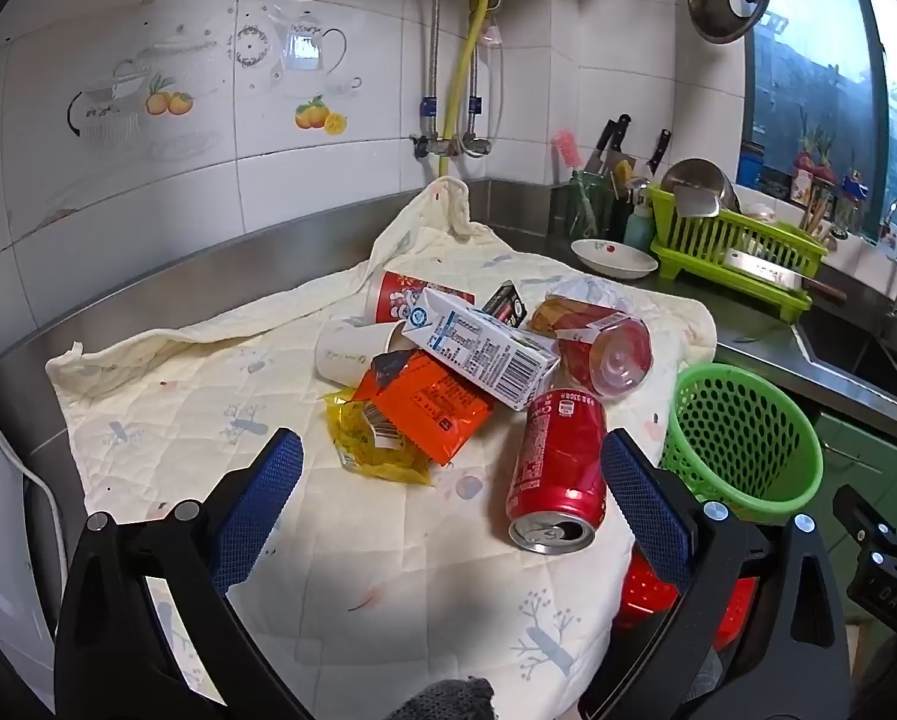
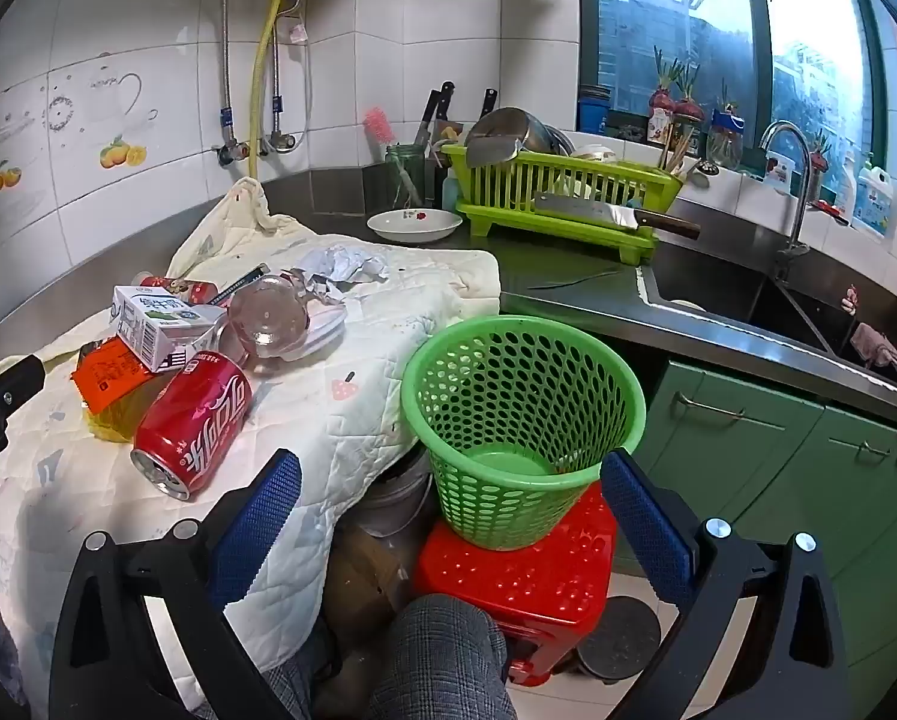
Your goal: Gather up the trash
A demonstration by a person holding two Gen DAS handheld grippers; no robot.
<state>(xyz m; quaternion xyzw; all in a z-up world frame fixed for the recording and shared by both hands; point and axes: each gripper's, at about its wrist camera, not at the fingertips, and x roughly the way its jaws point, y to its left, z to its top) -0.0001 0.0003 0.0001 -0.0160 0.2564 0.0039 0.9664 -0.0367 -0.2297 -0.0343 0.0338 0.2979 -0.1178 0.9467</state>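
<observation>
With both my left gripper (image 1: 451, 480) and right gripper (image 2: 451, 492) released and empty, the can (image 1: 553, 471) (lying beside the basket (image 1: 742, 438)) may roll off the cloth (image 1: 178, 396) if nudged.

Window daylight, sharp, fisheye-warped, dark corners

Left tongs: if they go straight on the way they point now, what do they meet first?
Probably the yellow wrapper on the quilted cloth; the left tongs stand open, with the red can just right of that line. Depth is unclear.
</observation>
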